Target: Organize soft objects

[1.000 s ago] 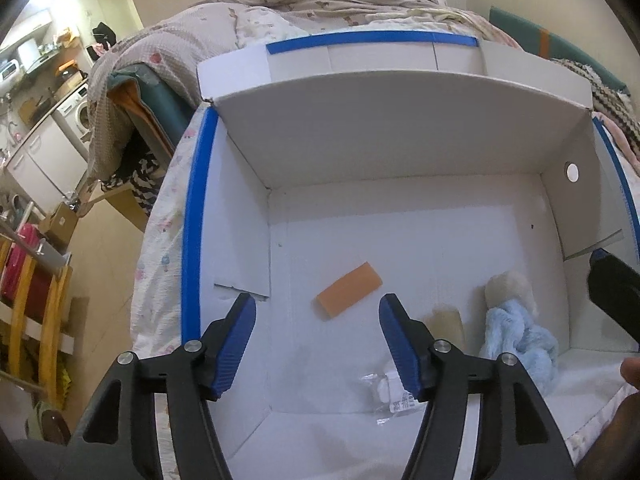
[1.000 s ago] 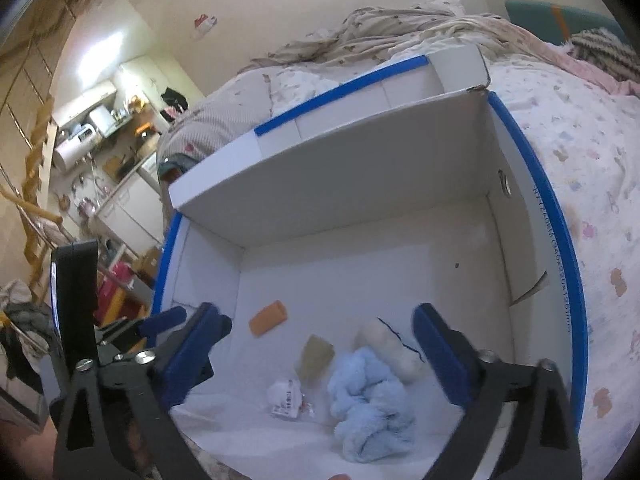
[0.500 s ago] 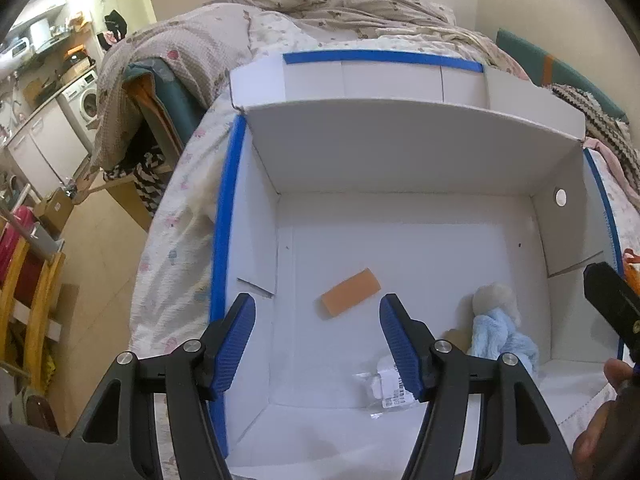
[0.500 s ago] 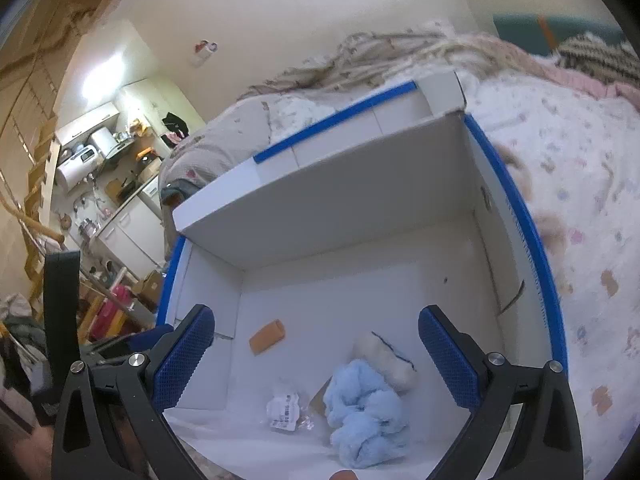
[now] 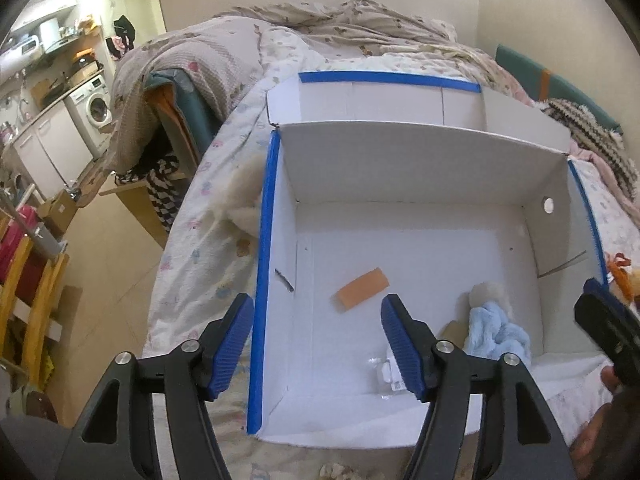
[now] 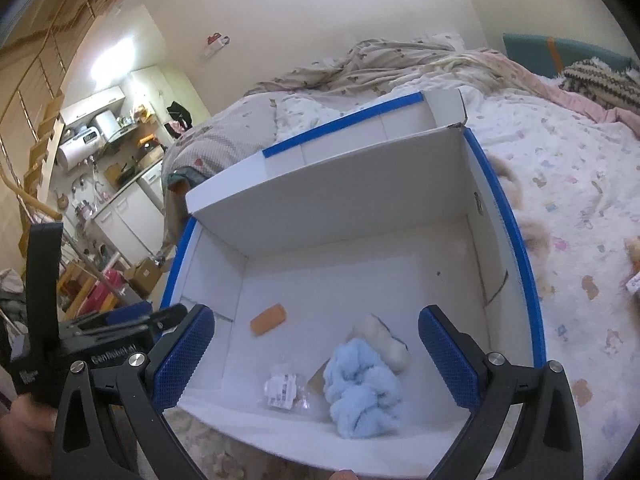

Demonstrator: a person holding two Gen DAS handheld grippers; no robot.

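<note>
A white cardboard box with blue tape edges (image 5: 420, 168) (image 6: 360, 208) lies open on the bed. Inside lie a light blue fluffy toy (image 5: 496, 334) (image 6: 360, 392), a cream plush (image 5: 490, 294) (image 6: 384, 340), an orange sponge (image 5: 362, 290) (image 6: 268, 320) and a small clear packet (image 5: 386, 372) (image 6: 282, 388). My left gripper (image 5: 318, 346) is open and empty above the box's near left corner. My right gripper (image 6: 316, 360) is open and empty above the box's near edge. A cream fluffy toy (image 5: 244, 196) lies on the bed left of the box.
An orange and yellow plush (image 5: 620, 276) (image 6: 634, 248) lies on the bedsheet right of the box. Crumpled blankets (image 5: 340, 28) are piled behind the box. The floor, a washing machine (image 5: 94, 108) and shelves lie to the left of the bed.
Both grippers have pulled back and up from the box, still open and empty. The cream toy left of the box and the plush on the right have come into view.
</note>
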